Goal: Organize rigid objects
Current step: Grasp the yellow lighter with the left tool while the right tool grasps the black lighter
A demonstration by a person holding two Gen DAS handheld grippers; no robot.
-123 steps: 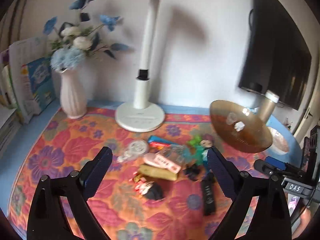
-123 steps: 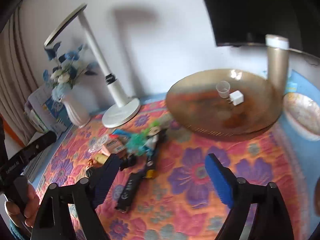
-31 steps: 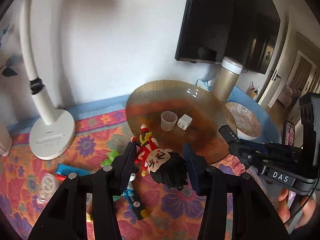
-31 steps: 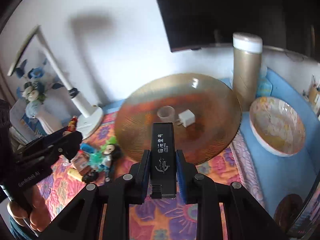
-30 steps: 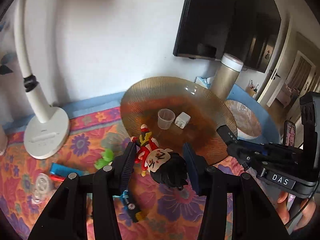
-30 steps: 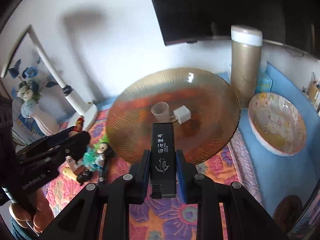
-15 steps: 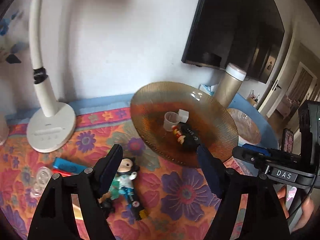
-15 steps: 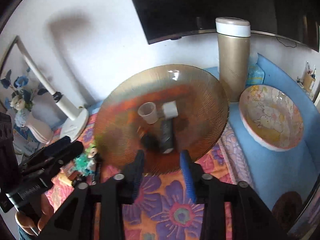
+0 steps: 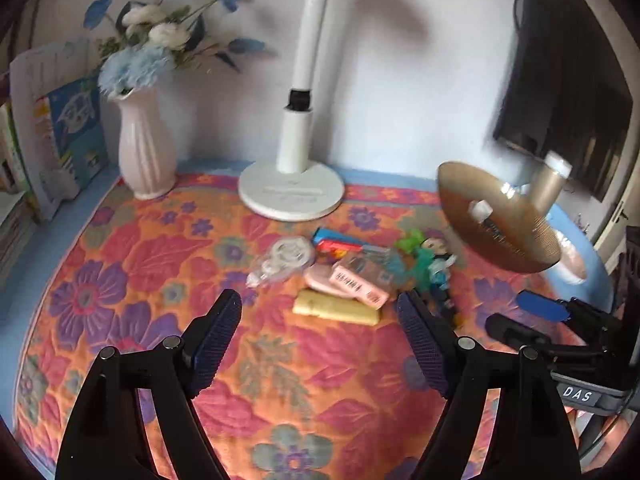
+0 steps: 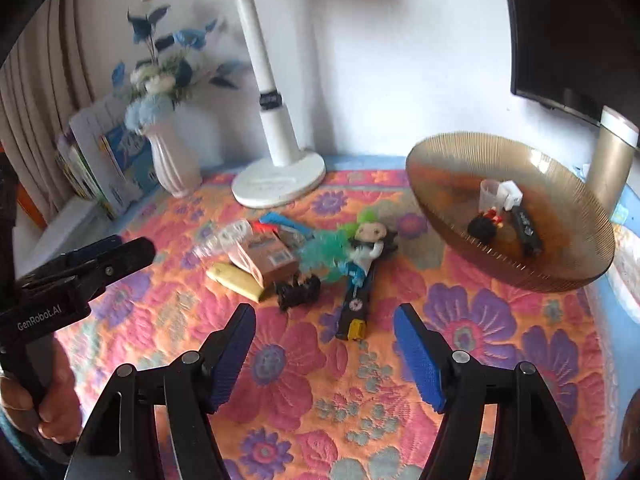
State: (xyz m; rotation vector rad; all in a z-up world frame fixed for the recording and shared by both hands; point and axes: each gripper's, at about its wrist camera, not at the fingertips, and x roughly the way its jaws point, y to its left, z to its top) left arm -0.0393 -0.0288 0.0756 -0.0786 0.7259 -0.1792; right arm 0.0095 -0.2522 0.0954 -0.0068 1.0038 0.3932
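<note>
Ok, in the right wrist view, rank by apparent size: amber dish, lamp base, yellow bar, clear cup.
1. amber dish
2. lamp base
3. yellow bar
4. clear cup, though it sits farther back, so it is unsure against the bar.

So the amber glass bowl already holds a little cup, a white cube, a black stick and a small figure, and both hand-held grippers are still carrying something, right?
Not quite. The bowl does hold the cup, white cube, black stick and figure, but the right wrist view shows the right hand-held gripper with nothing between its opening jaws; the left hand-held gripper is likewise empty in its own view.
</note>
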